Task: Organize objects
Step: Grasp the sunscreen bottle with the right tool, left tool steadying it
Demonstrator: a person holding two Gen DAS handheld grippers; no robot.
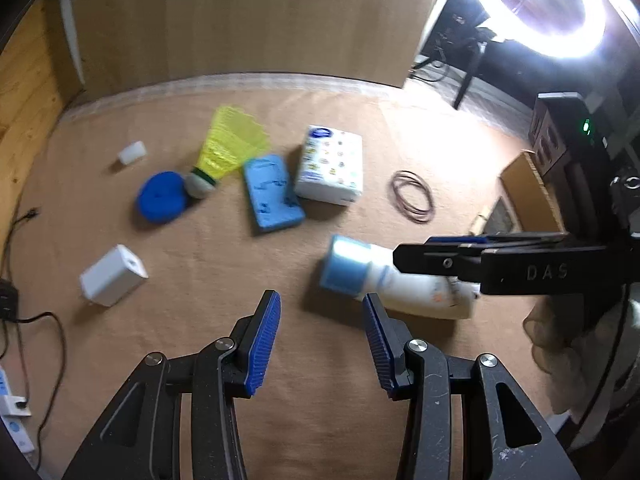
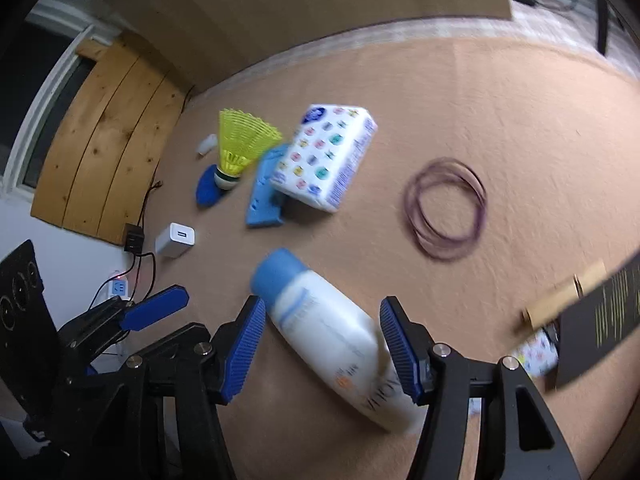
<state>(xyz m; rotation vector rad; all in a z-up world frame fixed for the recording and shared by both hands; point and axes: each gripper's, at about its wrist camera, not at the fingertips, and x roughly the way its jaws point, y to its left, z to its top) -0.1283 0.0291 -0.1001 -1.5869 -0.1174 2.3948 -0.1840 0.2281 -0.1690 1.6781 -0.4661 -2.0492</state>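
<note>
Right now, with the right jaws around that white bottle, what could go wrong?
1. The white bottle lies on its side, round-bodied, between the right gripper's jaws without clear contact; closing off-centre could roll it away.
2. Dragged toward its blue cap end, it might knock the blue sponge or tissue pack.
3. The left gripper hangs open close by, so the two could collide.

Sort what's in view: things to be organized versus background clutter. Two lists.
To organize: bottle, between the right gripper jaws; tissue pack; blue sponge; shuttlecock; blue disc; white charger; rubber bands.

Just lying about: ring light; wall cables; wooden boards.
</note>
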